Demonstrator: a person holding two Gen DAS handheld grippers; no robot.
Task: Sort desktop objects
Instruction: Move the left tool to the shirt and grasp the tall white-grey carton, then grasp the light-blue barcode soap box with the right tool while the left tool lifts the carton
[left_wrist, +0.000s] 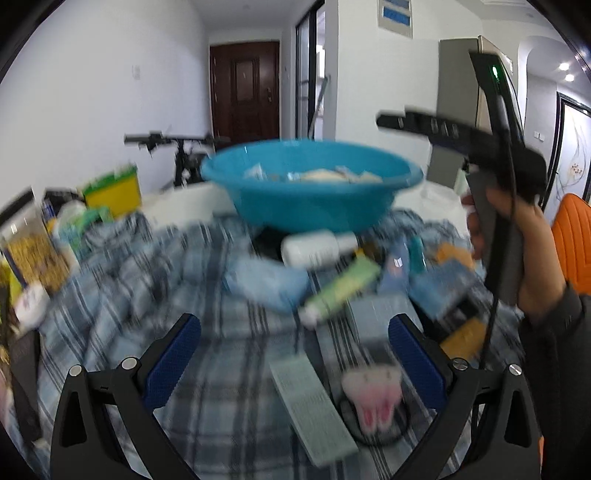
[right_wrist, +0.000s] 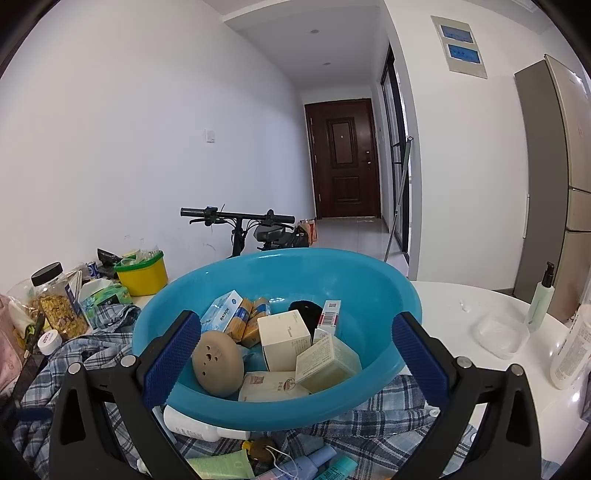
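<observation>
1. Left gripper (left_wrist: 294, 334): jaws spread wide, blue pads (left_wrist: 173, 360) holding nothing. It hangs over the plaid cloth, on the near side of the blue basin (left_wrist: 312, 192). The left wrist view is blurred by motion.
2. Right gripper (right_wrist: 295, 341): jaws spread wide, nothing between them. It is poised above the near rim of the blue basin, with the basin's contents framed between its fingers. In the left wrist view a hand (left_wrist: 517, 254) grips its handle to the right of the basin.
3. Left of the basin: a clear jar with a black lid (right_wrist: 55, 299), a small white pot (right_wrist: 49, 341), a tissue pack (right_wrist: 105, 295) and a yellow tub (right_wrist: 142, 275).
4. Under and in front of the basin: a blue plaid cloth (right_wrist: 74, 373) spread over the table.
5. Inside the basin, left to right: a blue and white box (right_wrist: 221, 310), a tan round case (right_wrist: 218, 363), yellow packets (right_wrist: 251, 317), a white carton (right_wrist: 284, 339), a pale yellow-green box (right_wrist: 327, 363) and a small red and white box (right_wrist: 330, 314). A flat white packet (right_wrist: 271, 386) lies at the near wall.
6. On the cloth just in front of the basin: a white bottle (left_wrist: 316, 247) on its side touching the basin's base, a green tube (left_wrist: 341, 290), a grey flat box (left_wrist: 312, 406) and a pink and white item (left_wrist: 373, 395) of uncertain kind.
7. Right of the basin: a white table (right_wrist: 461, 295), a clear lidded container (right_wrist: 502, 332), a pale green pump bottle (right_wrist: 541, 295) and a white bottle at the frame edge (right_wrist: 570, 350).
</observation>
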